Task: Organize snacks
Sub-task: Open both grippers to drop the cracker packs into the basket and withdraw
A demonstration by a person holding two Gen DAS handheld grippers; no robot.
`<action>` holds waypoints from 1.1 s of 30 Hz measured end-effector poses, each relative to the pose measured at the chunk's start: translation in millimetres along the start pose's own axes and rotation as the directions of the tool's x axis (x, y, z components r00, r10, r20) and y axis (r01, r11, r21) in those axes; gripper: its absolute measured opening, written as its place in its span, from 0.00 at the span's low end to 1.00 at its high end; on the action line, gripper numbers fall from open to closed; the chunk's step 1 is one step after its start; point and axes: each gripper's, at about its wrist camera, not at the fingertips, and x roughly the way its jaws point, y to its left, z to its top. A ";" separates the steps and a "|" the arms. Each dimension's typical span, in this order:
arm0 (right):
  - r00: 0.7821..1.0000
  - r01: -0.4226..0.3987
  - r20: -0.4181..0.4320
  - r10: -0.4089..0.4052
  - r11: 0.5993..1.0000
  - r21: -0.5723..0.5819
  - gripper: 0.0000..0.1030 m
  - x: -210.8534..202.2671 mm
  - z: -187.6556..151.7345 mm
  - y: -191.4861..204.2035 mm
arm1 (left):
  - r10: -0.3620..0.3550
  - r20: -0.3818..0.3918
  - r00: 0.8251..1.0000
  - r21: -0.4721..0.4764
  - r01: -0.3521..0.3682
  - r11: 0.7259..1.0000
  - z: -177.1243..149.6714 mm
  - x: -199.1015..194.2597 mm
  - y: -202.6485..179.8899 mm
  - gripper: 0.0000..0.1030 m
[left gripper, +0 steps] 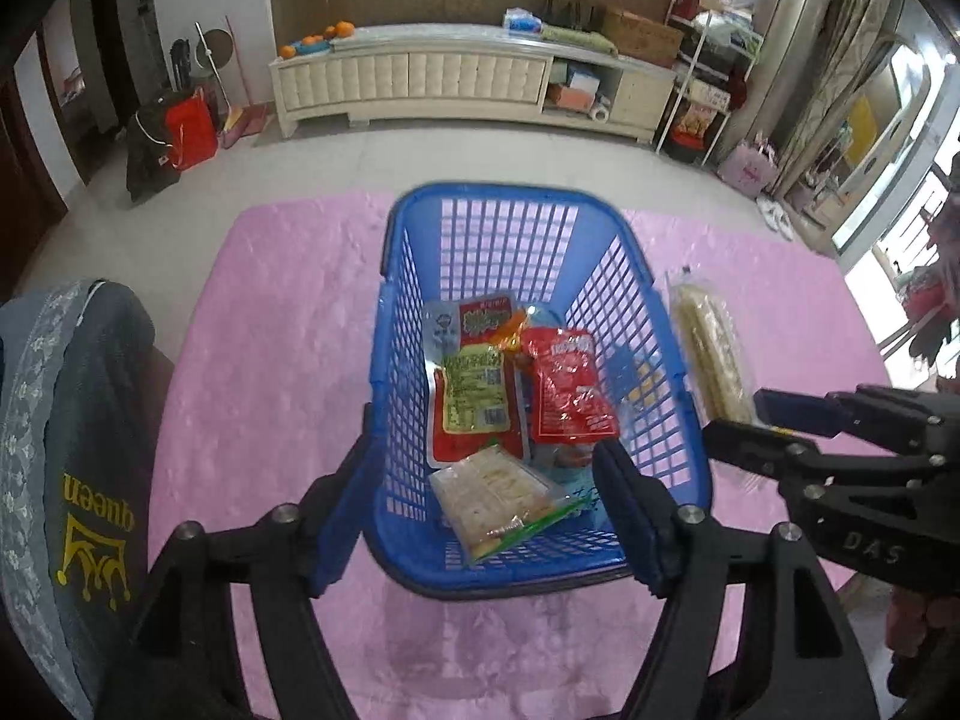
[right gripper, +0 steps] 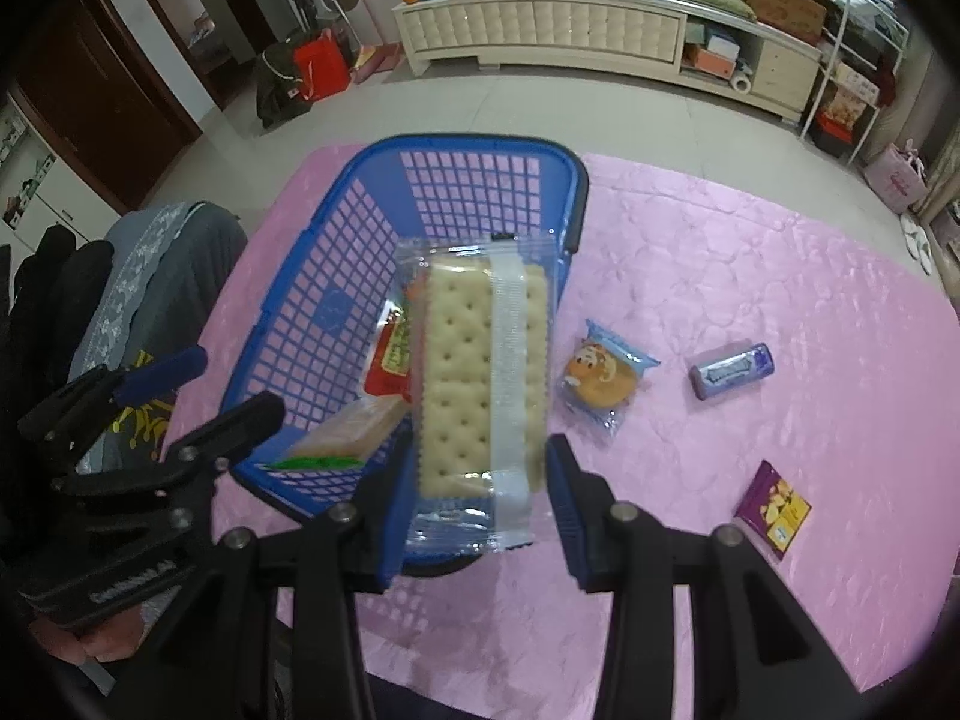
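A blue plastic basket (left gripper: pixel 396 396) stands on the pink tablecloth (left gripper: pixel 270 330) and holds several snack packs, among them a red pack (left gripper: pixel 567 384) and a clear cracker pack (left gripper: pixel 492 495). My left gripper (left gripper: pixel 480 516) hangs over the basket's near end, open, with that cracker pack lying loose below its jaws. My right gripper (right gripper: pixel 480 504) is shut on a long clear pack of crackers (right gripper: pixel 474 372), held above the basket's (right gripper: pixel 336 276) right rim. From the left wrist, that pack (left gripper: pixel 711 348) and the right gripper (left gripper: pixel 741 420) show just right of the basket.
Right of the basket, three snacks lie on the cloth: a round cake in a blue wrapper (right gripper: pixel 603 381), a small purple-blue pack (right gripper: pixel 732 369) and a purple and yellow pack (right gripper: pixel 774 510). A chair draped in grey cloth (left gripper: pixel 72 450) stands at the table's left edge.
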 end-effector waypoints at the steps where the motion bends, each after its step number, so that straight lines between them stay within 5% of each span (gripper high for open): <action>1: 1.000 0.002 0.006 -0.002 1.000 -0.005 0.45 -4.0 -0.5 3.2 | 0.000 0.007 1.000 -0.002 0.000 1.000 -0.2 -4.8 1.5 0.68; 14: 0.998 0.053 -0.027 -0.055 0.994 -0.094 0.45 13.6 4.9 58.3 | 0.016 0.026 1.000 -0.046 -0.015 0.999 -17.2 -25.0 46.7 0.68; 24: 0.991 0.112 -0.059 -0.118 0.988 -0.103 0.46 40.4 0.4 59.3 | 0.001 -0.005 1.000 -0.067 -0.002 0.998 -24.3 -8.3 56.5 0.68; 27: 0.989 0.111 -0.085 -0.121 0.988 -0.109 0.52 44.1 -1.5 61.8 | 0.001 -0.014 1.000 -0.074 -0.002 0.997 -25.1 -6.3 55.9 0.68; 30: 0.986 0.132 -0.086 -0.143 0.985 -0.114 0.69 41.4 -4.0 62.1 | 0.001 -0.020 1.000 -0.076 -0.002 0.997 -26.6 -8.5 52.9 0.68; 33: 0.986 0.136 -0.078 -0.144 0.985 -0.103 0.70 33.3 -6.1 59.3 | 0.005 -0.013 1.000 -0.064 -0.005 0.998 -27.3 -17.9 46.1 0.68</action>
